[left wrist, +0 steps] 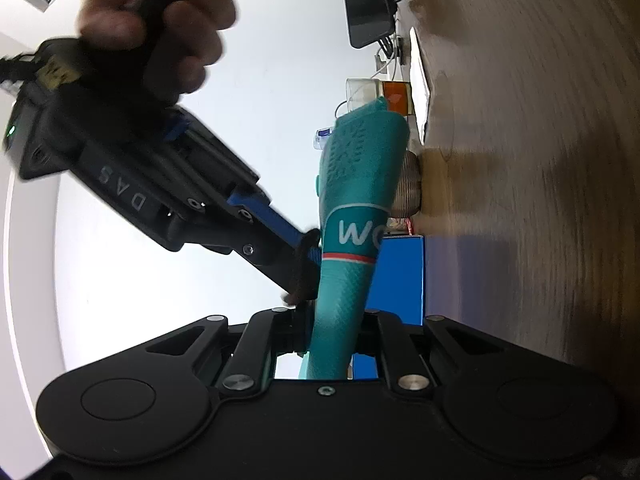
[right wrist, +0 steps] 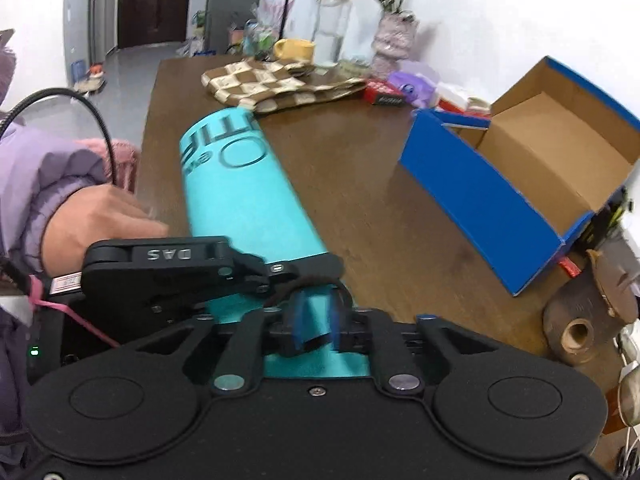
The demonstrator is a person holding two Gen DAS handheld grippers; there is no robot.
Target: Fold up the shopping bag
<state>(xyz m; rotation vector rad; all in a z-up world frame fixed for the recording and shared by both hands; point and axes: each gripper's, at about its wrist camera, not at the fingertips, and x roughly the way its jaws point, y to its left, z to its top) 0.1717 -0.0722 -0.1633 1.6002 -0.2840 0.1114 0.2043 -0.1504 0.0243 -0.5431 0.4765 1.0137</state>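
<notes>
- A dark brown wooden tabletop (right wrist: 352, 184) in a lived-in room is seen, with a white wall behind it.
- The right claw (right wrist: 316, 324) is seen pressed together on the near end of the teal, textured fabric shopping bag (right wrist: 240, 196), which is gathered into a long narrow bundle.
- The left claw (left wrist: 332, 332) is clamped on the same end of the bundle from the side, so both claws sit just beside each other.
- The bag is held above the tabletop, its free printed end pointing away toward the brown-and-cream checked cloth (right wrist: 276, 84).
- For a neat fold, it is judged that one grip should be kept firm while the free end is brought back over the held end, edges kept aligned.
- The bundle should be kept taut, since slack fabric is likely to unroll.
- The open blue cardboard box (right wrist: 500, 184) to the right should be kept clear of the swing.
</notes>
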